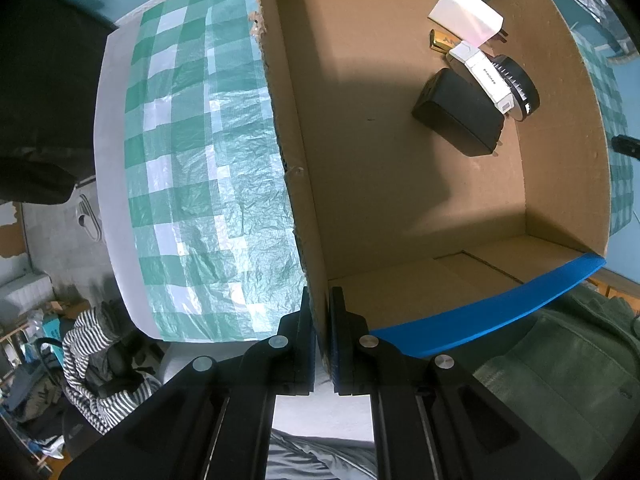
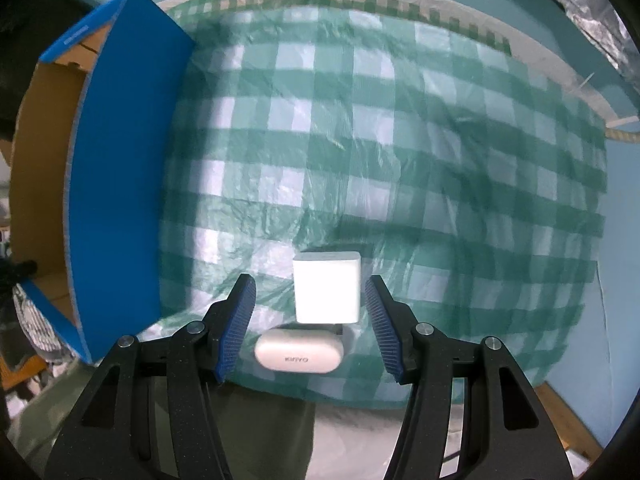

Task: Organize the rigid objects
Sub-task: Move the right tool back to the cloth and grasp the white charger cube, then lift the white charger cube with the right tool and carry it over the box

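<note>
left gripper (image 1: 321,312) pinches box wall (image 1: 316,304); right gripper (image 2: 310,320) spread.

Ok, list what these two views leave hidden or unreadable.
- Left wrist view: the gold item lies mostly under the white charger; its lettering is cut off.
- Left wrist view: the round black part is half covered by the white adapter.
- Right wrist view: the cardboard box interior is screened by its blue wall.
- Right wrist view: the white cube hides its own underside.
</note>
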